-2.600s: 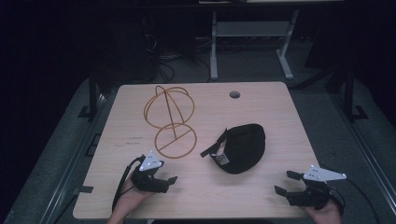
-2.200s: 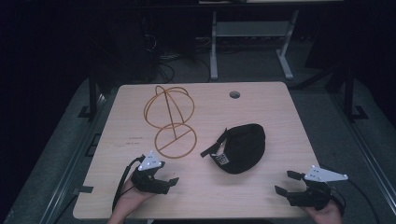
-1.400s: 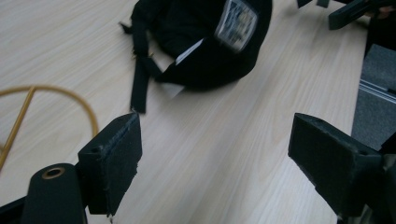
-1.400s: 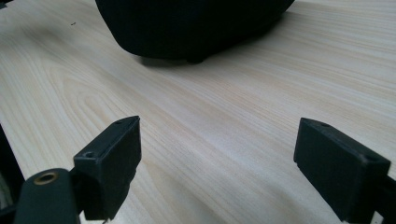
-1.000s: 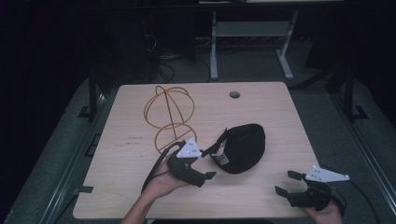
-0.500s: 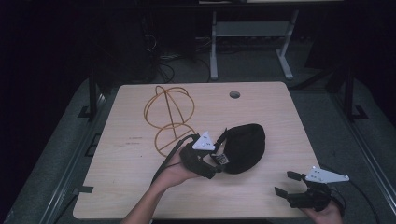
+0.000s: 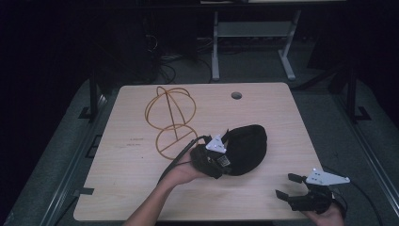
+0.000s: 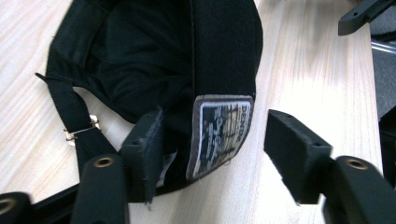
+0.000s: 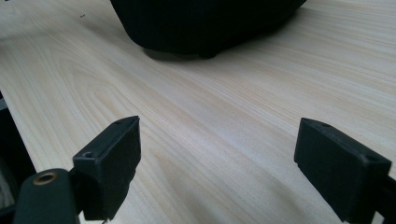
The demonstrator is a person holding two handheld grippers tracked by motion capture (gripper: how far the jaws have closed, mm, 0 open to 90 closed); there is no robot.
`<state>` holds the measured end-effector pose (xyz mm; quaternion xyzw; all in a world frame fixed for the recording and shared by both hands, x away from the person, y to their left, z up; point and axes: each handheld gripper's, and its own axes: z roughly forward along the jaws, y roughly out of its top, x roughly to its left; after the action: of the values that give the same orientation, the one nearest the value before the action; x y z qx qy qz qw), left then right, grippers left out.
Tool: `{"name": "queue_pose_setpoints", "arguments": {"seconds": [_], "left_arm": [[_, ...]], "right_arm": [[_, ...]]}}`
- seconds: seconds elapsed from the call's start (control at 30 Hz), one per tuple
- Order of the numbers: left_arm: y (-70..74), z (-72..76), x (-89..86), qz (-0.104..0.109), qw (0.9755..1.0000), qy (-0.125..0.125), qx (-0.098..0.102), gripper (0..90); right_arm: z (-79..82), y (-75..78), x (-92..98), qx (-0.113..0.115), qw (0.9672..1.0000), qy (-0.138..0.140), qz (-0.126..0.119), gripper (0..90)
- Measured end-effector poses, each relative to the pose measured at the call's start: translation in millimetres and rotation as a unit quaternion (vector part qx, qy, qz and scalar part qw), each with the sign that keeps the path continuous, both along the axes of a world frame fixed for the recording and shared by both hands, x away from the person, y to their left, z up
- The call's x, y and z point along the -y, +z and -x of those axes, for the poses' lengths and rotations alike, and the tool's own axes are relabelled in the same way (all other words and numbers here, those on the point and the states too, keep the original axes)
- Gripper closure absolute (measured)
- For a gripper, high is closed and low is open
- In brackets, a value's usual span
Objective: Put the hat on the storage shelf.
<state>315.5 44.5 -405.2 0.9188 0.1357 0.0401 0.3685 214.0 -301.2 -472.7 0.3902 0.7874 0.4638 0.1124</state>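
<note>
A light wooden desk (image 7: 131, 188) carries everything here. Near its middle lies a black cap (image 7: 247, 148), upside down, its hollow inside and its adjusting strap with a small metal buckle (image 8: 81, 129) facing the left gripper (image 8: 212, 140). To the cap's left, well apart from the right hand, stands an orange wire hat stand (image 7: 171, 120), a rounded cage above a ring base that rests on the desk. The left gripper, held in the left hand (image 7: 181, 172), is at the cap's near edge; its jaws stand apart, one inside the cap and one outside, straddling the rim and its sewn label (image 8: 217, 133) without pinching it. The right gripper (image 7: 287, 186) sits at the desk's near right corner, jaws wide apart over bare wood, holding nothing.
</note>
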Motion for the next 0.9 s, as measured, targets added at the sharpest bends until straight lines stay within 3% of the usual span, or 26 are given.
{"name": "queue_pose_setpoints", "arguments": {"seconds": [0.13,0.17,0.27,0.43,0.77,0.9], "left_arm": [[-1.7,-1.1,2.6,-0.008,0.9999,-0.011,0.001,48.5],[-1.9,-0.2,3.4,-0.005,0.9999,-0.012,0.000,55.3],[-0.1,1.9,7.5,-0.014,0.9995,-0.029,0.008,62.8],[2.2,2.6,13.3,-0.014,0.9991,-0.041,0.005,67.0],[18.6,11.0,30.0,-0.014,0.9969,-0.077,0.010,75.9],[24.8,11.9,33.4,-0.004,0.9957,-0.093,0.002,80.4]], "right_arm": [[0.4,-0.2,0.0,0.001,1.0000,0.001,0.002,14.3],[-0.2,-0.1,-0.4,0.000,1.0000,0.002,0.000,14.3],[0.0,-0.4,-1.0,0.001,1.0000,0.004,0.003,14.3],[1.6,-1.4,-0.6,-0.004,1.0000,0.001,0.003,14.2],[3.6,2.1,-1.2,0.007,0.9999,-0.002,-0.015,14.0],[4.7,4.9,-4.8,0.016,0.9997,0.004,-0.021,14.1]]}}
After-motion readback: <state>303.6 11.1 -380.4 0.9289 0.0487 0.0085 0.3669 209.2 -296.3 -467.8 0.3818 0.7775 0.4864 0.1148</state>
